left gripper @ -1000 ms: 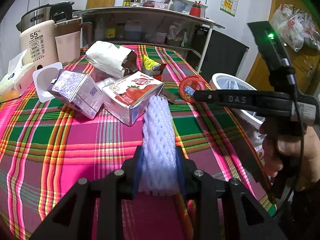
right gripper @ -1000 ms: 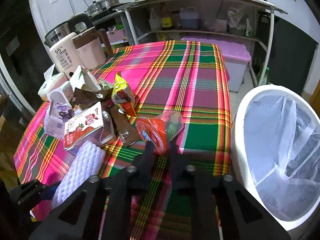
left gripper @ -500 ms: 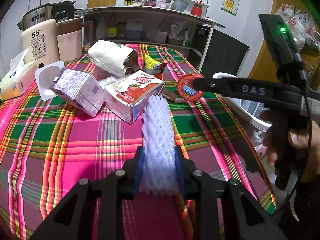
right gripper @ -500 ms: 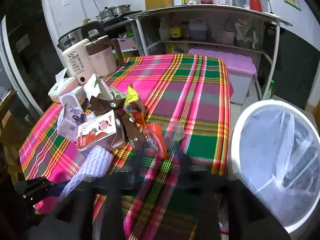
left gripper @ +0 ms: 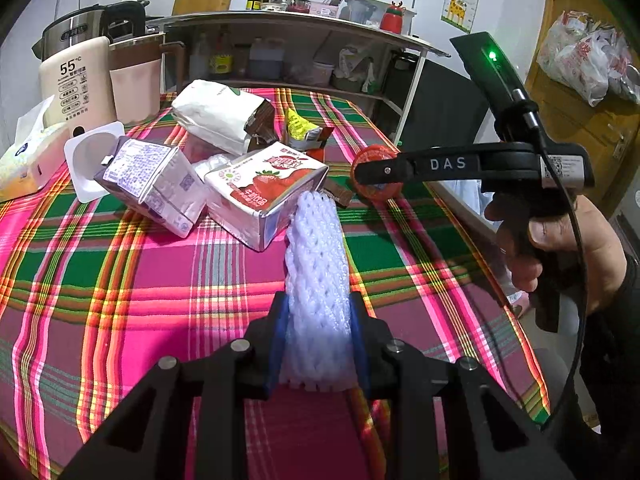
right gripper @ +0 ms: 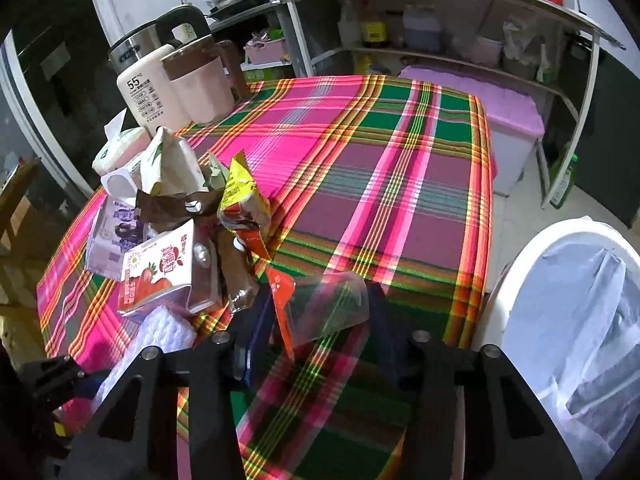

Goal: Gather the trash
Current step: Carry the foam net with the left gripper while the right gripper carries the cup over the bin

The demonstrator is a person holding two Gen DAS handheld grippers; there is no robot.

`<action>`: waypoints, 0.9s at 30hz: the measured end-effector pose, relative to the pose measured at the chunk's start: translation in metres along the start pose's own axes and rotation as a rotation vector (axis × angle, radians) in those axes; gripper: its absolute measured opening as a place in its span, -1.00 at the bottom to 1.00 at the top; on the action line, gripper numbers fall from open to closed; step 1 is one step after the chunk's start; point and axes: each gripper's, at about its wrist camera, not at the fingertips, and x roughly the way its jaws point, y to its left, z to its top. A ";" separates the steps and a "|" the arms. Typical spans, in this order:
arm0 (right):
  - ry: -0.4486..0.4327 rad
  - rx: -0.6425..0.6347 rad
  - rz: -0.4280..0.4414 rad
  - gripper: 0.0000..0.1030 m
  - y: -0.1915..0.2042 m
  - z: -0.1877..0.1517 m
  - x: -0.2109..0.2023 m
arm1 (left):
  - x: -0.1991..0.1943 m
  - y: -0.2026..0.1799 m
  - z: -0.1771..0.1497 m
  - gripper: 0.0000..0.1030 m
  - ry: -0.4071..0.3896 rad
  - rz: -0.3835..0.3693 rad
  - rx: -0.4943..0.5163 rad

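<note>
My left gripper [left gripper: 318, 312] is shut on a white foam fruit net [left gripper: 316, 256], which sticks out forward over the plaid tablecloth [left gripper: 120, 280]. The net's end [right gripper: 160, 332] also shows at the lower left of the right wrist view. My right gripper [right gripper: 320, 316] has its jaws closing around a clear plastic cup with a red lid [right gripper: 320, 304]. The cup lies on its side near the table's right edge and fills the gap from pad to pad. In the left wrist view that cup [left gripper: 376, 152] shows behind the right gripper's finger. A white bin with a clear liner [right gripper: 520, 260] stands beside the table.
A pile of trash lies mid-table: a strawberry milk carton [left gripper: 264, 188], a purple carton [left gripper: 156, 180], a white bag [left gripper: 216, 116], a yellow wrapper [left gripper: 298, 128] and brown wrappers. A kettle [left gripper: 80, 84], a pink jug [left gripper: 136, 80] and a tissue pack [left gripper: 28, 152] stand at the far left. A person's hand [left gripper: 560, 248] holds the right gripper.
The right gripper let go of the cup's edge, opened wide, shifted over and now has its jaws around the cup's body. The left gripper and foam net have not moved.
</note>
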 end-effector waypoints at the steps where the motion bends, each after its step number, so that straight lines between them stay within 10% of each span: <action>1: -0.001 0.001 0.008 -0.10 0.000 0.000 0.000 | 0.000 0.000 0.000 -0.40 0.000 0.000 0.000; 27: -0.187 0.132 -0.111 -0.15 -0.013 -0.071 -0.120 | -0.020 -0.057 0.029 -0.44 -0.031 -0.083 0.101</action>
